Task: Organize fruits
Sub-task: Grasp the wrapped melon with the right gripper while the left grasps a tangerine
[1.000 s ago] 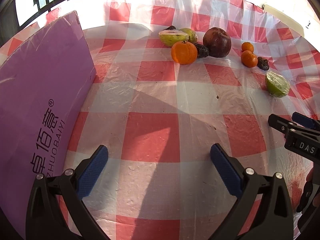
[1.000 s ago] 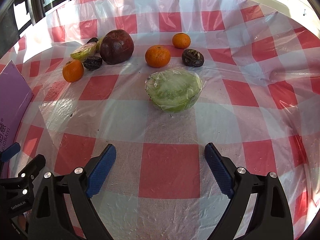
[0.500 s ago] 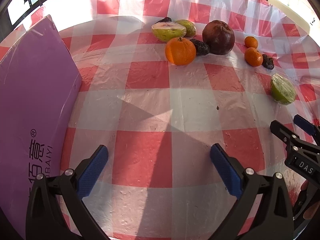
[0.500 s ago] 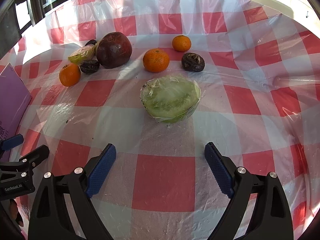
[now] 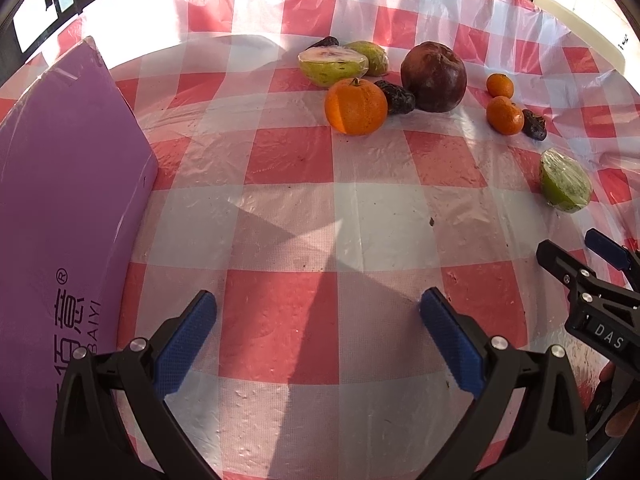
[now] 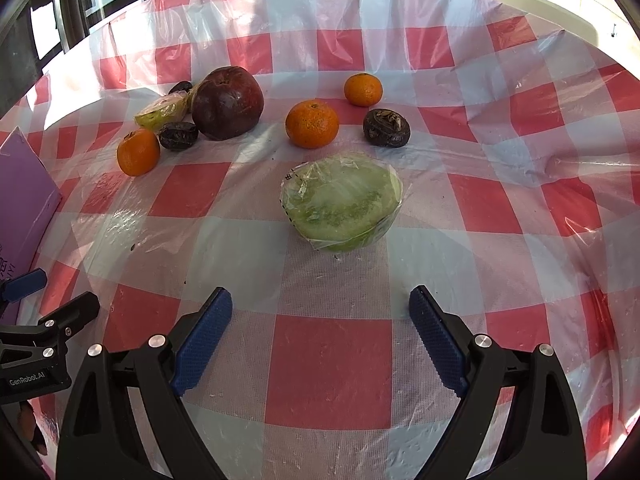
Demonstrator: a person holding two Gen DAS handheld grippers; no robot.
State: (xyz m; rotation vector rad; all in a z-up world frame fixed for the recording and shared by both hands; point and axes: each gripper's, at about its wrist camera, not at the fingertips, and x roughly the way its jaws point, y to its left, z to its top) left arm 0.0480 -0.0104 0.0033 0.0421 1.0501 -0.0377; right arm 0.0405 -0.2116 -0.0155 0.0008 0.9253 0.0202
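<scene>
The right gripper [image 6: 320, 332] hangs low over the checked tablecloth [image 6: 500, 208] with its blue-padded jaws spread wide and nothing between them; straight ahead, past one bare square, lies a wrapped green fruit half [image 6: 342, 206], cut face up under cling film. The left gripper [image 5: 318, 344] is likewise spread wide and empty, aimed at open cloth, with a purple box [image 5: 68, 216] standing close on its left side. Only the right wrist view shows the green half's film and pale flesh plainly; in the left view it is a small shape near the right edge [image 5: 566, 182]. Beyond it sit two small oranges [image 6: 312, 123], [image 6: 363, 89] and a dark wrinkled fruit [image 6: 386, 128]. The left view alone shows the farther cluster clearly: a larger orange [image 5: 356, 106] touching a dark date-like fruit [image 5: 396, 97], a big dark red fruit [image 5: 434, 76] just beside it, and a wrapped pale cut fruit [image 5: 333, 65] with a green piece [image 5: 370, 56] behind. Each view catches the other gripper at its margin. Broad bare cloth lies between both grippers and the fruit; the cloth's plastic cover wrinkles upward at the far right.
</scene>
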